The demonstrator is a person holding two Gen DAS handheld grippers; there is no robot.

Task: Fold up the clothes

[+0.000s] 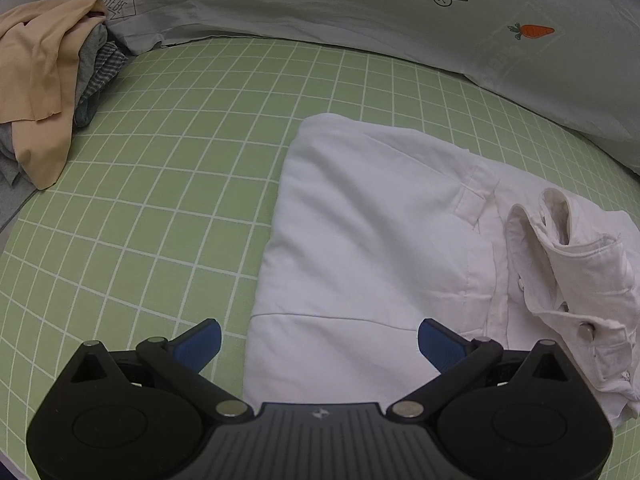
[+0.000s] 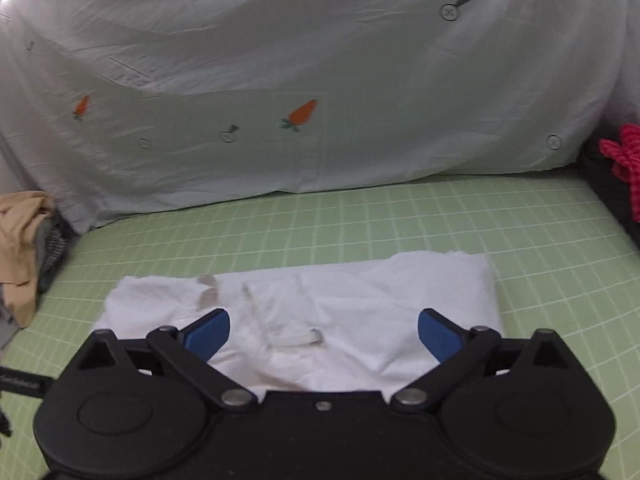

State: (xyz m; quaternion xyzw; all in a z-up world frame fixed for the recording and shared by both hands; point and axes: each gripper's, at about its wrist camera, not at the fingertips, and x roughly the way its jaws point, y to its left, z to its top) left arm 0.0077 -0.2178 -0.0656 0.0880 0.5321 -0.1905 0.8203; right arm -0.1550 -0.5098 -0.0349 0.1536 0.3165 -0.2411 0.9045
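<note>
Blue fingertips (image 1: 200,342) of the left gripper (image 1: 319,342) stand spread wide with nothing between them, the tool angled steeply down over the near edge of the folded white shirt (image 1: 372,240), which lies flat on the green gridded sheet (image 1: 180,160). Likewise parted wide and empty, the right gripper (image 2: 323,334) tilts more shallowly above the same shirt, whose blurred details, possibly a cuff or collar, lie between its pads. Farther off sit a heap of beige and grey clothes (image 1: 36,80) at the left and a pale carrot-print pillow (image 2: 300,80) along the back.
</note>
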